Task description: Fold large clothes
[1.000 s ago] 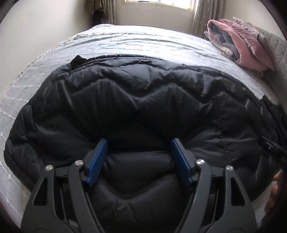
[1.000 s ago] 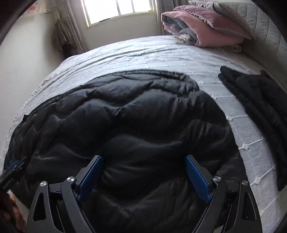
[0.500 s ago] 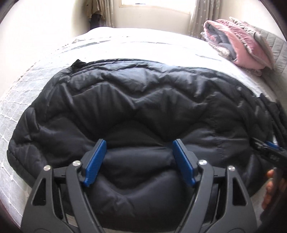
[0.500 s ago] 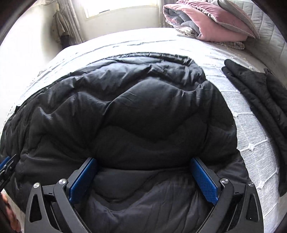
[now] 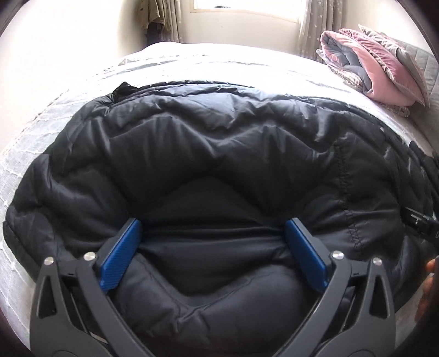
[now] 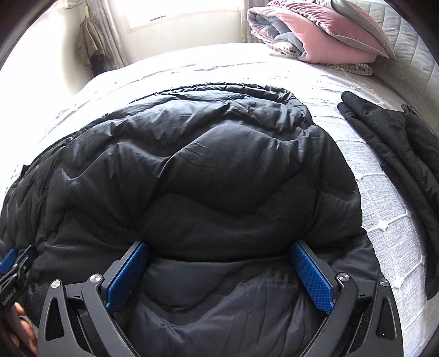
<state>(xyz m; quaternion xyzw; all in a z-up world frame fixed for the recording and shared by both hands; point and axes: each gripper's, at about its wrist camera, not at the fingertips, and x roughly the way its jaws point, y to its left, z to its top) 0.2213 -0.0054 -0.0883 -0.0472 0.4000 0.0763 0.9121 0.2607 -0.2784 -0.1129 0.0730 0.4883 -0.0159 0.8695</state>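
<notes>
My left claw (image 5: 212, 241) hangs low over the near hem of the black puffer coat (image 5: 219, 153), its blue pads (image 5: 120, 255) spread wide apart with a soft fold of the coat bulging up between them but not pinched. My right claw (image 6: 219, 270) does the same further along that hem, its pads (image 6: 311, 277) also wide apart, the padded cloth swelling between them. The coat lies spread across the near half of the bed (image 6: 192, 66), filling my view from 9 o'clock round to 3 o'clock, its quilted chevron seams running crosswise. In my left view the other claw's tip shows at 3 o'clock, just beside the coat's edge; in my right view the left one's blue tip pokes in at 8 o'clock. At 2 o'clock in the right view a second dark garment (image 6: 389, 142) lies on the bedspread, apart from the coat. At 1 o'clock, at the far end, sits a rolled pink and grey quilt (image 6: 307, 30), with a window (image 5: 247, 11) beyond at 12 o'clock.
</notes>
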